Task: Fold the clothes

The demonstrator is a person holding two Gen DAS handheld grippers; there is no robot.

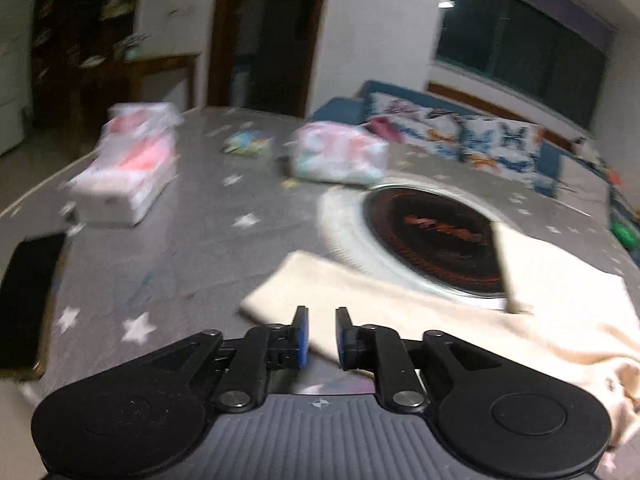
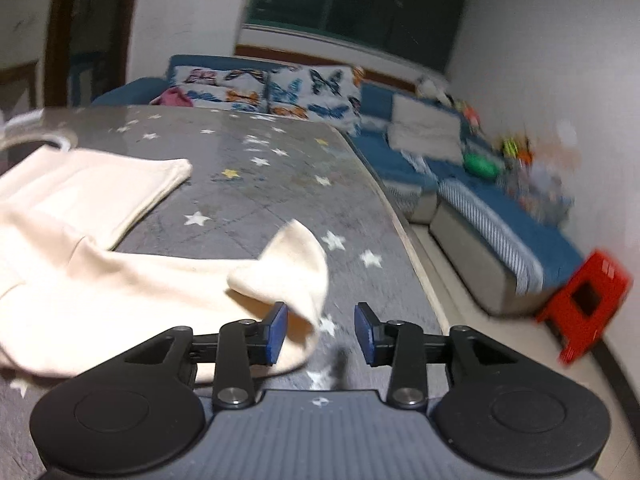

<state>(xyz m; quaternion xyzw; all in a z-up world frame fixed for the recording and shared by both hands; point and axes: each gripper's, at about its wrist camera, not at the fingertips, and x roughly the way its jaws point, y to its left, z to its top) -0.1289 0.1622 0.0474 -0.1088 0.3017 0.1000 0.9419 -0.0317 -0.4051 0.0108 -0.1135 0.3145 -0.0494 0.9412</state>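
- A cream-coloured soft knit garment [image 2: 100, 280] lies spread on the grey star-printed worktop [image 2: 260, 184], partly over the rim of the round black induction hob [image 1: 432, 236] sunk in the worktop's middle.
- One end of the garment curls up into a loose flap [image 2: 296, 264] on the side away from the hob; another end lies flat [image 1: 304, 284] just in front of the hob.
- The left gripper [image 1: 321, 336] has its blue pads slightly apart, with cloth showing behind the gap; nothing is pinched.
- The right gripper [image 2: 321, 332] stands wider, its left pad against the curled flap, the other pad over bare worktop; it holds nothing.
- I judge the cloth light, limp and stretchy: it will sag and drag, not slide stiffly.
- Best hold looks like a hemmed edge or corner, both layers pinched together, since a single layer would peel away.
- The hob rim may snag the fabric if it is dragged.
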